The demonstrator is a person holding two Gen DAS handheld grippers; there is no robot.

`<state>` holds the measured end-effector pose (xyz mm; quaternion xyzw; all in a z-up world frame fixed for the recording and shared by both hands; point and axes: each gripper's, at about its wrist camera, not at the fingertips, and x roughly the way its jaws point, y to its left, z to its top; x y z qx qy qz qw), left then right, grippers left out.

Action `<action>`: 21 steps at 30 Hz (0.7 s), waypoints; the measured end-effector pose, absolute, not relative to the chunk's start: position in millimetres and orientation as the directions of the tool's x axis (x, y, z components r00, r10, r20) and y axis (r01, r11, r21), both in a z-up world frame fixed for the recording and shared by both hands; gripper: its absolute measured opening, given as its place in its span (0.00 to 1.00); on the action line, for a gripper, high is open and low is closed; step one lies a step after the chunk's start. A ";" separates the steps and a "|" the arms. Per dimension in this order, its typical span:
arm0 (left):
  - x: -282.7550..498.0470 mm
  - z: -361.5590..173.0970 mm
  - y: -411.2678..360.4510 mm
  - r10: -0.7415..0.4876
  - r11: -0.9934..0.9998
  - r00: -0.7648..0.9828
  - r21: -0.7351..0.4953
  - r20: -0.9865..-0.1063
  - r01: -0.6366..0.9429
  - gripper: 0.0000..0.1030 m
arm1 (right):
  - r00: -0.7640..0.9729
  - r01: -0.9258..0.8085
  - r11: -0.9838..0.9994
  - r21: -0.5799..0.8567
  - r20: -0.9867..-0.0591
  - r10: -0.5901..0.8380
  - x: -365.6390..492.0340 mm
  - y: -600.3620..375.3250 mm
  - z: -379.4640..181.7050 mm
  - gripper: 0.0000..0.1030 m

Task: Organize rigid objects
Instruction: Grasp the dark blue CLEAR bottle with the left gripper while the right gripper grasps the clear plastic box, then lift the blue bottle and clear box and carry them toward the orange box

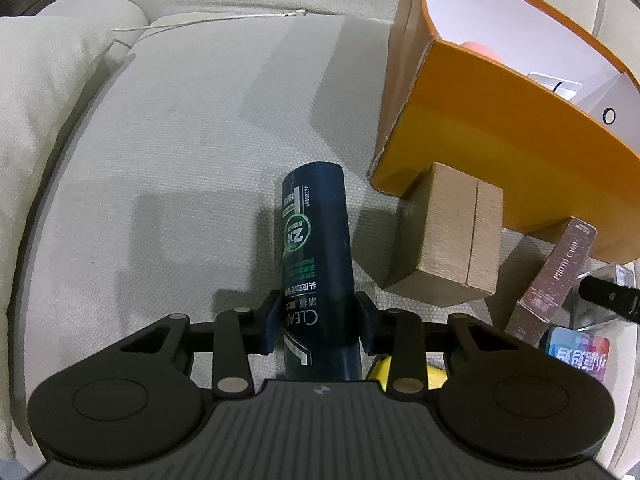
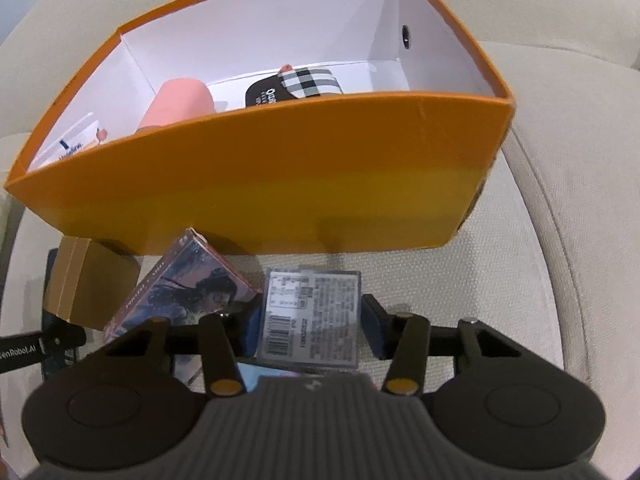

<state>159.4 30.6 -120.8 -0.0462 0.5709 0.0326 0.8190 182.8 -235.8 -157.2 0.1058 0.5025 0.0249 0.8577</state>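
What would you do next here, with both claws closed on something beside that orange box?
Probably lift both straight up. The left gripper is shut on the dark blue shampoo bottle, the right gripper on the clear barcoded case. Both still sit low on the sofa cushion, below the orange box's rim.

My left gripper point(image 1: 318, 322) points steeply down, fingers point(image 1: 269, 326) clamped tight; my right gripper point(image 2: 310, 330) likewise grips, tilted downward.

Orange box point(image 2: 280, 184) wall hides the pink cylinder's point(image 2: 180, 100) base
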 end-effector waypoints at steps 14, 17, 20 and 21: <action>152.6 -107.1 36.5 -0.013 0.993 0.371 -0.056 -0.929 -0.105 0.41 | 0.514 0.088 0.950 0.301 -0.830 0.215 166.1 -262.5 -141.1 0.49; 151.4 -103.9 38.3 -0.014 0.992 0.376 -0.059 -0.926 -0.109 0.41 | 0.522 0.097 0.946 0.308 -0.826 0.215 162.4 -267.2 -137.5 0.49; 149.7 -101.6 40.1 -0.016 0.992 0.381 -0.064 -0.925 -0.113 0.41 | 0.525 0.103 0.945 0.312 -0.824 0.215 158.6 -270.2 -135.4 0.49; 149.1 -100.8 40.6 -0.017 0.991 0.382 -0.065 -0.924 -0.114 0.41 | 0.526 0.105 0.944 0.312 -0.823 0.214 157.0 -271.0 -134.3 0.49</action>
